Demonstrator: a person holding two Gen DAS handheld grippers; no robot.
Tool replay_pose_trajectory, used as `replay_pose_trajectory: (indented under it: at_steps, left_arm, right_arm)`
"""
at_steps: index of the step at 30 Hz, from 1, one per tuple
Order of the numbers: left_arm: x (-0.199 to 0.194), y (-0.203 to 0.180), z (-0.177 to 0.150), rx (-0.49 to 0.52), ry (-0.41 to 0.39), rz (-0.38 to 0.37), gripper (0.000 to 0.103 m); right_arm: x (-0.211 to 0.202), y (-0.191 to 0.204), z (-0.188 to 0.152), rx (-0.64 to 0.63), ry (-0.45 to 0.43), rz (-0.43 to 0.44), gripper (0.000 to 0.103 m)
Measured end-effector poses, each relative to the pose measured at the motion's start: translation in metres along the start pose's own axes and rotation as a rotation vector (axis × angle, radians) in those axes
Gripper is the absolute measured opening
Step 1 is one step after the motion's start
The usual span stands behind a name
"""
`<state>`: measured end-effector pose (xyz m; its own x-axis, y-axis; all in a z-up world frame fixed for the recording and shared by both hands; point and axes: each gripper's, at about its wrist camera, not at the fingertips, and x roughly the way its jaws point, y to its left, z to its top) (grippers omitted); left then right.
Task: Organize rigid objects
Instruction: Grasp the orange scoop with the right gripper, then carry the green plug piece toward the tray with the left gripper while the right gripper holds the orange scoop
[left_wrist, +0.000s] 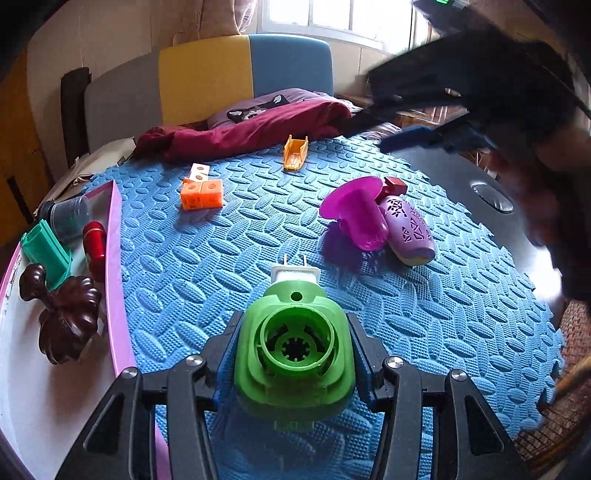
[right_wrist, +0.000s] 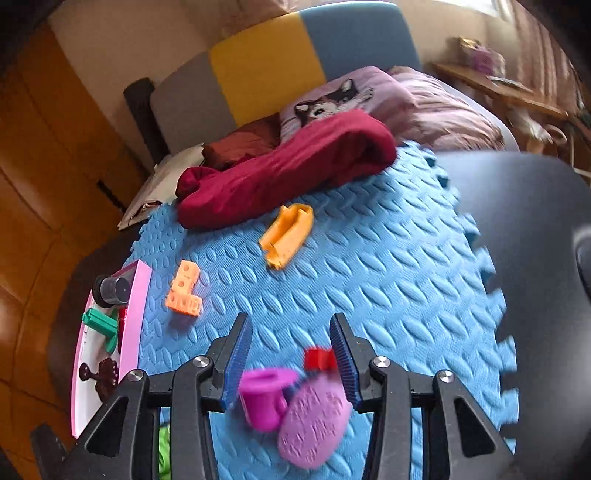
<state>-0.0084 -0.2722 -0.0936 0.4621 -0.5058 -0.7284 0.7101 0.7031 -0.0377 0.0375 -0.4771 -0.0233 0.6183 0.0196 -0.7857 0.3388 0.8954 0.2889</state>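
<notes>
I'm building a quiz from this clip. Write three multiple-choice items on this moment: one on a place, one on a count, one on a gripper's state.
1. Where does the brown leaf-shaped piece lie?
A. In the pink-rimmed tray
B. On the red cloth
C. Between the right gripper's fingers

2. How many prongs stick out of the green plug-in device?
A. None
B. Two
C. Four

3. What is the left gripper doing?
A. Open over the mat
B. Shut on the orange blocks
C. Shut on the green plug-in device

Answers: 1 A, it sits inside the tray beside the teal piece. 2 B, two metal prongs rise from its white end. 3 C, both fingers press its sides.
</notes>
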Motion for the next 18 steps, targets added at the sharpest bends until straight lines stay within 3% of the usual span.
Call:
replay_pose_trajectory:
  at_steps: [8, 13, 14, 15, 18]
  left_arm:
    - [-0.002, 0.001, -0.003, -0.003, -0.018, -0.004, 0.052]
    - [-0.003, 0.000, -0.004, 0.003, -0.023, -0.004, 0.052]
    - [-0.003, 0.000, -0.004, 0.004, -0.023, -0.004, 0.052]
    - [-0.003, -0.001, -0.004, 0.005, -0.025, -0.003, 0.052]
    - [-0.004, -0.001, -0.005, 0.006, -0.026, -0.003, 0.052]
  right_arm:
    - [0.061, 0.002, 0.058, -0.008, 0.021, -0.081, 0.044]
    - [0.101, 0.002, 0.077, -0.004, 0.075, -0.120, 0.044]
    - [0.110, 0.003, 0.077, -0.020, 0.108, -0.136, 0.042]
    - [0.118, 0.004, 0.075, -0.039, 0.152, -0.157, 0.025]
    - [0.104, 0.012, 0.070, -0.102, 0.104, -0.179, 0.025]
